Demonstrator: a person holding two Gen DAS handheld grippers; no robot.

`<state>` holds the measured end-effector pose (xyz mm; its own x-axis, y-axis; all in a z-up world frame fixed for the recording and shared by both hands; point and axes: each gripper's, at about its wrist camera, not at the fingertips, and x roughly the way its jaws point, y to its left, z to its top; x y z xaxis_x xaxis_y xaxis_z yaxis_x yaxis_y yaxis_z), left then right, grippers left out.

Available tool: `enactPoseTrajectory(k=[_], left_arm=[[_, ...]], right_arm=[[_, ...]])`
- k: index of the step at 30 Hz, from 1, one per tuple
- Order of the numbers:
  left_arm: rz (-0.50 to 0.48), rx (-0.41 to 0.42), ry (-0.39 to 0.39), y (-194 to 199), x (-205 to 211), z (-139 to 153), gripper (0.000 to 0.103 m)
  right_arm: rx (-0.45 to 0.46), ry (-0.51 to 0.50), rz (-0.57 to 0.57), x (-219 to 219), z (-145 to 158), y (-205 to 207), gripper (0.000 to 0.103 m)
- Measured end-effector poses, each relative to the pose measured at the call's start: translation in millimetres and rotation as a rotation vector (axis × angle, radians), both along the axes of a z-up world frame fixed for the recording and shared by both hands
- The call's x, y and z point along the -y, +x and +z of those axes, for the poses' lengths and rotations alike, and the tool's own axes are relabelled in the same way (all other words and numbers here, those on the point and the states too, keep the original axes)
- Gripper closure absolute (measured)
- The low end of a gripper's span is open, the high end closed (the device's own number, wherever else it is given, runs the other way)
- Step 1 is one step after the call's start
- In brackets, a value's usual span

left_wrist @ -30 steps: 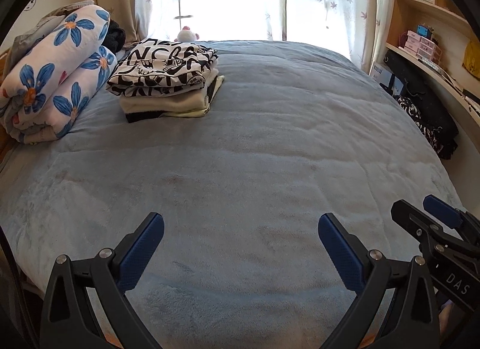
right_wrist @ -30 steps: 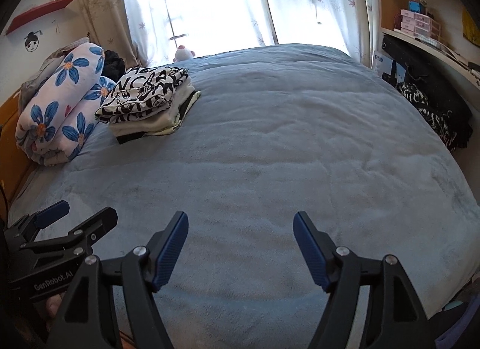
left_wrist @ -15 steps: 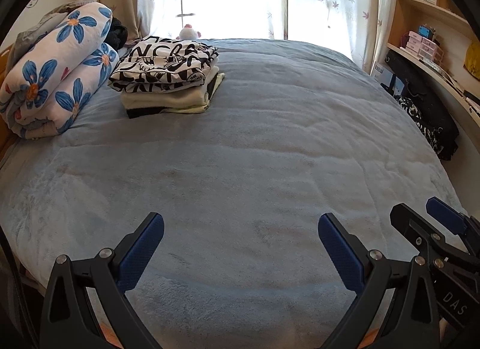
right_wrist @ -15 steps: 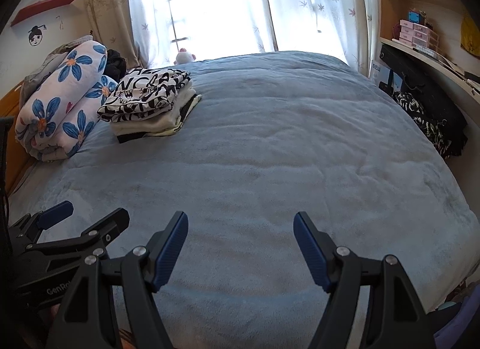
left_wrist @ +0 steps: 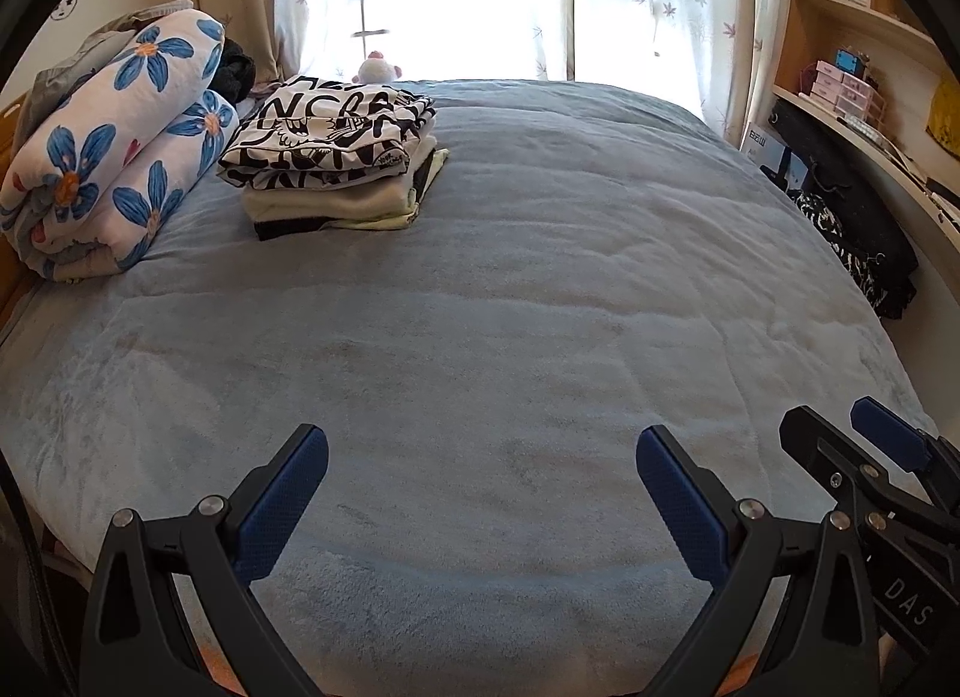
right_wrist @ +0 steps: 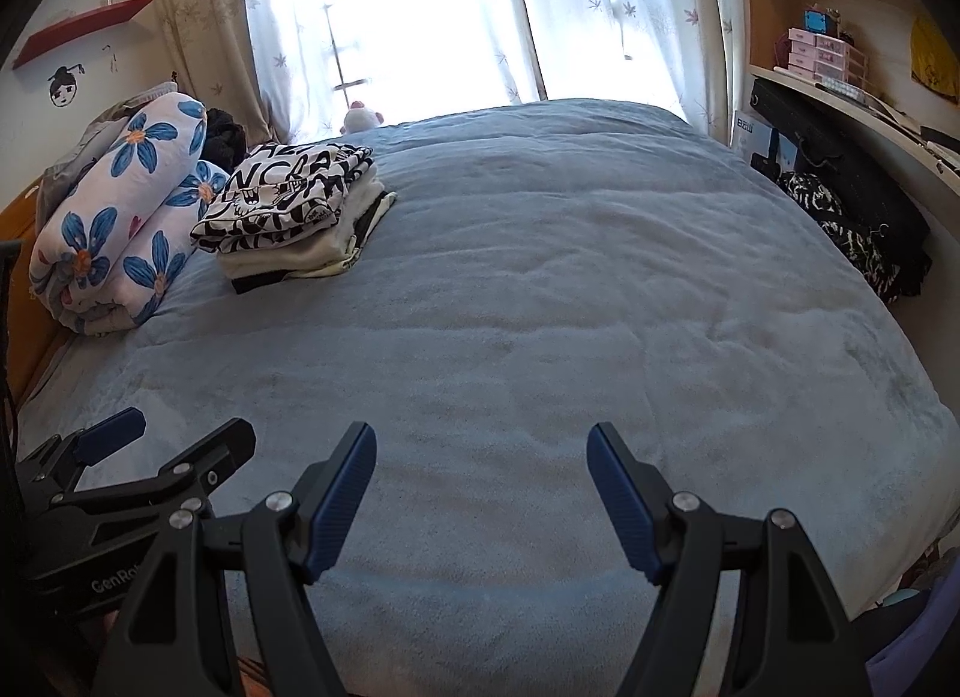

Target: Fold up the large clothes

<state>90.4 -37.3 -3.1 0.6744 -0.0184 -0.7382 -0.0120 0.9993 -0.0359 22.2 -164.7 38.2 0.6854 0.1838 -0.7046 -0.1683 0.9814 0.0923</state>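
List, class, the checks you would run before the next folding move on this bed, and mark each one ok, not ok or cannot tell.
1. Left tool open with nothing between its pads: ok.
2. Right tool open with nothing between its pads: ok.
3. Bare stretch of blue bedspread ahead of both tools: ok.
4. Folded stack squared up at the far left beside the rolled floral quilt: ok.
5. An unfolded garment laid out within reach: not ok, none lies on the bedspread.
6. Dark patterned clothing at the right edge of the bed is the next piece: cannot tell.
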Motion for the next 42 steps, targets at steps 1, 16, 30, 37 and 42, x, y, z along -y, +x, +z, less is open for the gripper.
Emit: enactPoseTrajectory(k=[1,16,30,37,42], left_arm=[[0.002,-0.001,0.002,-0.7,0.3,-0.1,0.001],[0.018,-0.015,0.014,-3.1,0.7,-1.5,0.001],[0.025,-0.029,0.015,-0.7,-1.5,-3.2,0.001],[0.030,-0.035,0.019,3.0,-2.5,-6.1,0.001],[0.031,-0.035,0.019,3.3,-2.7,-6.3,0.001]], right_arm=[[0.001,0.000,0.000,0.1,0.3,-0.2,0.030],[-0.014,0.018,0.008,-0.8,-1.8,1.3,0.030],[-0.023,0.018,0.007,-1.8,-6.9,2.7,0.030],[-0.030,0.021,0.007,-3.2,-10.3,4.4,0.030],[-0.030,0.022,0.007,-3.1,-10.7,4.8,0.030]])
